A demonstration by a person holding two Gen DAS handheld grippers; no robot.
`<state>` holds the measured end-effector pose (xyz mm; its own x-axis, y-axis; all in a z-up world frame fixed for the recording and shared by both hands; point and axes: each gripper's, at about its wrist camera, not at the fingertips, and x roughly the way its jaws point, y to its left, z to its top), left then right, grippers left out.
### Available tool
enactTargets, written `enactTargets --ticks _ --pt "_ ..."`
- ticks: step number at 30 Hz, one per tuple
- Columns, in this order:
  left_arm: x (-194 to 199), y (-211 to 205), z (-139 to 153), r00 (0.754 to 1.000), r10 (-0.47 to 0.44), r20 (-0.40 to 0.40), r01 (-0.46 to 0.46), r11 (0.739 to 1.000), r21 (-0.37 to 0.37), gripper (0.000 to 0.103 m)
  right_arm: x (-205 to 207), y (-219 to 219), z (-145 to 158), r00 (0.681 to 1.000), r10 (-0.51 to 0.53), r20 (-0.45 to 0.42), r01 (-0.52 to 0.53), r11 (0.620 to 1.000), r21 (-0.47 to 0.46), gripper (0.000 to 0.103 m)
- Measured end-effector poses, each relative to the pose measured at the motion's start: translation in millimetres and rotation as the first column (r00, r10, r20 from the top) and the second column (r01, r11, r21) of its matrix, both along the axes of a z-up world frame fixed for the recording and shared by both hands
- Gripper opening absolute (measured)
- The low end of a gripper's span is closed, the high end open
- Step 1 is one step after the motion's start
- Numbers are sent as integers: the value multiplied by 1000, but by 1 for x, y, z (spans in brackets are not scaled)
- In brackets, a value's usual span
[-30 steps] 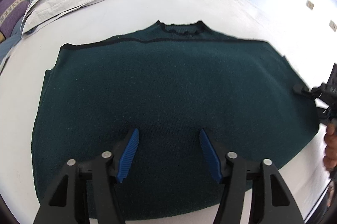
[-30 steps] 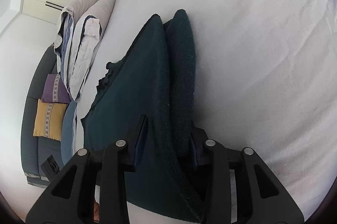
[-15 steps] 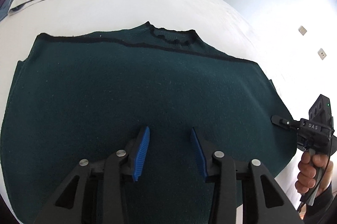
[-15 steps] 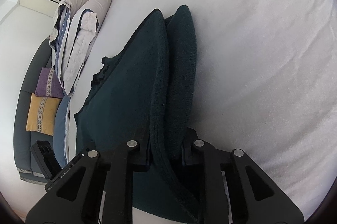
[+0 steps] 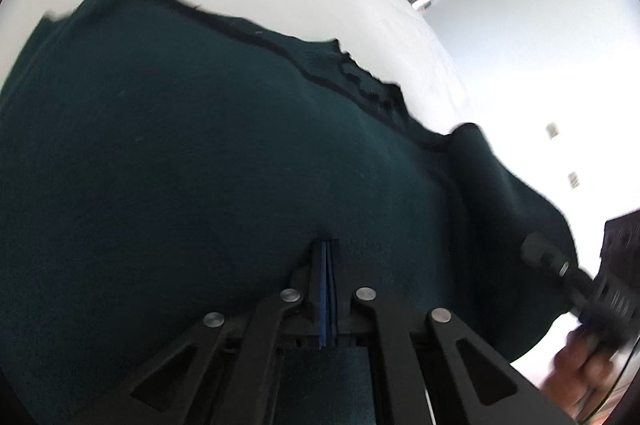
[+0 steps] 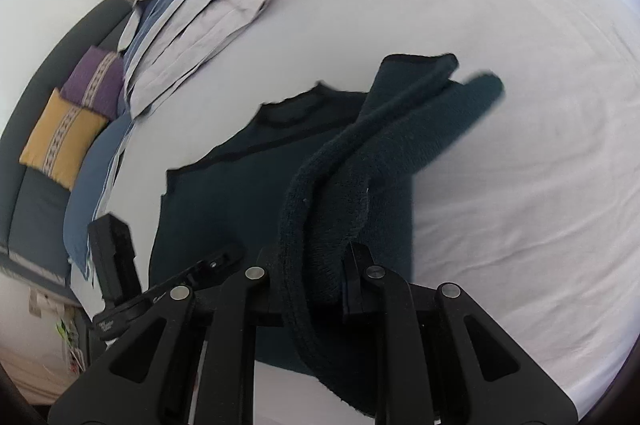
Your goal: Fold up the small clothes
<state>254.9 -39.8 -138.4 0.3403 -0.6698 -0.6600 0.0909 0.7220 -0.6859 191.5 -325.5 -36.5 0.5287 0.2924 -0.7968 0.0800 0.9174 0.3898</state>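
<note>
A: Where is the sweater?

B: The dark green knitted sweater (image 6: 240, 193) lies on the white bed (image 6: 520, 105), neckline toward the pillows. Most of its body is flat on the sheet, and black trim runs along the neck and shoulder edges.

A: What is the right hand-held gripper (image 6: 312, 265) doing?

B: It is pinching a thick bunched fold of the sweater's right side. The knit bulges up between the two black fingers and hangs over them, so that edge is lifted off the bed. Beyond the fold, the sleeve (image 6: 460, 101) is doubled over and pokes out toward the bare sheet.

A: And the left hand-held gripper (image 5: 328, 265)?

B: In the left wrist view its blue pads (image 5: 323, 289) are pressed together with almost no gap, tips right at the sweater (image 5: 180, 165) near its lower part. A small pucker shows at the tips, so it appears to nip the fabric there, though the picture is blurred.

A: Can each tool be seen from the other camera?

B: Yes. The right hand-held gripper (image 5: 560, 265) shows at the sweater's far right edge in the left view, with the person's hand (image 5: 580, 365) below it.

A: Anything else around?

B: Striped pillows (image 6: 208, 9) are stacked at the head of the bed. A yellow cushion (image 6: 60, 141) and a purple cushion (image 6: 96, 85) sit on a dark sofa (image 6: 32, 209) beside it.
</note>
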Motion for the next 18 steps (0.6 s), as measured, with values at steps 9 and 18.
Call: enactTargets --ticks 9,18 --pt "-11 84 11 983 182 -14 -181 959 -216 62 34 143 -39 961 244 -135 -269 937 -223 19" --pt "-15 60 12 993 114 -22 -116 976 -187 69 -4 124 -18 963 267 -39 -269 958 -95 64"
